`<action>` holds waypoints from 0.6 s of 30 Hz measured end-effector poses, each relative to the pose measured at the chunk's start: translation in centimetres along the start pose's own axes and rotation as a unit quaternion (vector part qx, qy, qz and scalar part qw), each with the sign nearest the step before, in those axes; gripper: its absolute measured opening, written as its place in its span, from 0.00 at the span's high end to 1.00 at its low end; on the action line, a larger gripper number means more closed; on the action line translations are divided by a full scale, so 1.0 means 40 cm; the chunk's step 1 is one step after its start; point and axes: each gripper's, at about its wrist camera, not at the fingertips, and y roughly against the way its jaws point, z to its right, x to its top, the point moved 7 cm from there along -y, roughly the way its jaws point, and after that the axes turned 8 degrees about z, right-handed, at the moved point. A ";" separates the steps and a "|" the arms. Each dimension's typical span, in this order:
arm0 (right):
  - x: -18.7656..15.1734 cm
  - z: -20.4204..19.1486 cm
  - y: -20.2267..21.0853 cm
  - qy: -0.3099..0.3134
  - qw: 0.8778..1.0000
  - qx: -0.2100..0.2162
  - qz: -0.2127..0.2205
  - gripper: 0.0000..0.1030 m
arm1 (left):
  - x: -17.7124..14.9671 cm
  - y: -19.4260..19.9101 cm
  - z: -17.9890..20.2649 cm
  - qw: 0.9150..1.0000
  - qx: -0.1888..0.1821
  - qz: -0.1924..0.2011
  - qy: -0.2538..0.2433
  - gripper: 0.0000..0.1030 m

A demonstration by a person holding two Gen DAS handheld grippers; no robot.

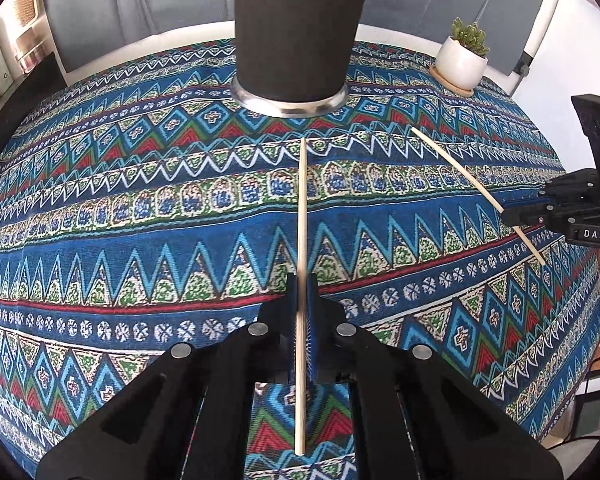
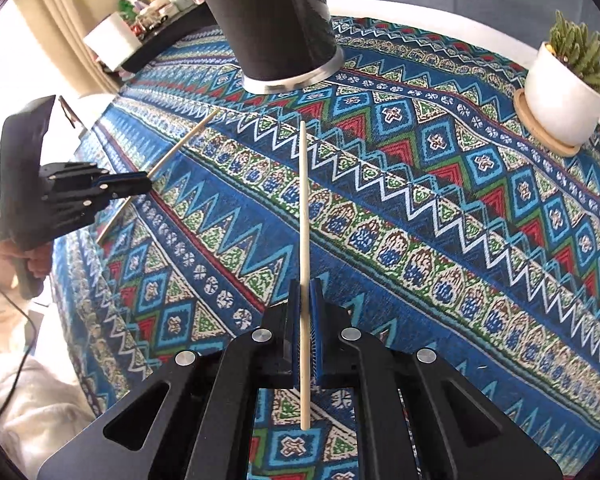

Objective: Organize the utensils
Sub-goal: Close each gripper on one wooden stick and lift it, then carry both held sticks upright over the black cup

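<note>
**Each gripper clamps one chopstick before the black holder**

The left gripper [image 1: 301, 280] points level toward the tall black cylindrical holder with a silver base rim [image 1: 290, 36], its blue-padded jaws clenched on a thin pale wooden chopstick [image 1: 302, 208]. That stick runs straight ahead, its tip short of the holder's base.

Open patterned blue tablecloth [image 1: 120, 200] lies on both sides of the holder; the table's white edge curves behind it.

The right gripper [image 2: 306, 292], a little further right, likewise pinches a second pale wooden chopstick [image 2: 304, 208], which is aimed beside the holder. A small white potted succulent on a wooden saucer [image 2: 560, 88] stands near the far right edge.
</note>
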 end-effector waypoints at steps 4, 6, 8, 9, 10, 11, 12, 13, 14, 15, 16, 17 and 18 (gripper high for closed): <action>-0.018 -0.014 0.021 -0.030 0.999 0.031 0.015 0.95 | -0.011 0.017 -0.040 1.000 -0.001 0.002 0.018 0.95; -0.019 -0.022 0.032 -0.035 0.998 0.037 0.022 0.95 | -0.007 0.021 -0.055 1.000 -0.001 0.004 0.027 0.96; -0.014 -0.032 0.045 -0.036 0.998 0.039 0.028 0.95 | 0.002 0.030 -0.068 1.000 0.001 0.010 0.029 0.96; -0.012 -0.038 0.055 -0.037 0.998 0.040 0.032 0.95 | 0.008 0.037 -0.077 0.999 0.002 0.014 0.032 0.96; -0.007 -0.043 0.065 -0.040 0.998 0.042 0.039 0.95 | 0.015 0.045 -0.084 0.999 0.002 0.017 0.032 0.96; -0.002 -0.044 0.077 -0.042 0.997 0.042 0.043 0.95 | 0.024 0.057 -0.091 0.999 0.003 0.023 0.030 0.96; 0.005 -0.049 0.086 -0.042 0.997 0.040 0.048 0.95 | 0.034 0.069 -0.099 0.999 0.008 0.031 0.027 0.96; 0.015 -0.053 0.095 -0.041 0.997 0.039 0.054 0.95 | 0.044 0.082 -0.108 0.999 0.014 0.039 0.023 0.96; 0.024 -0.061 0.105 -0.041 0.997 0.039 0.061 0.95 | 0.059 0.090 -0.111 0.999 0.015 0.045 0.022 0.95; 0.030 -0.069 0.112 -0.042 0.996 0.040 0.067 0.95 | 0.070 0.099 -0.117 0.998 0.014 0.049 0.022 0.96; 0.039 -0.079 0.122 -0.042 0.995 0.041 0.075 0.95 | 0.080 0.107 -0.122 0.998 0.014 0.053 0.020 0.95; 0.047 -0.091 0.130 -0.041 0.995 0.041 0.082 0.95 | 0.091 0.117 -0.126 0.998 0.014 0.057 0.016 0.95; 0.056 -0.099 0.138 -0.040 0.994 0.041 0.088 0.95 | 0.100 0.126 -0.130 0.998 0.014 0.061 0.011 0.96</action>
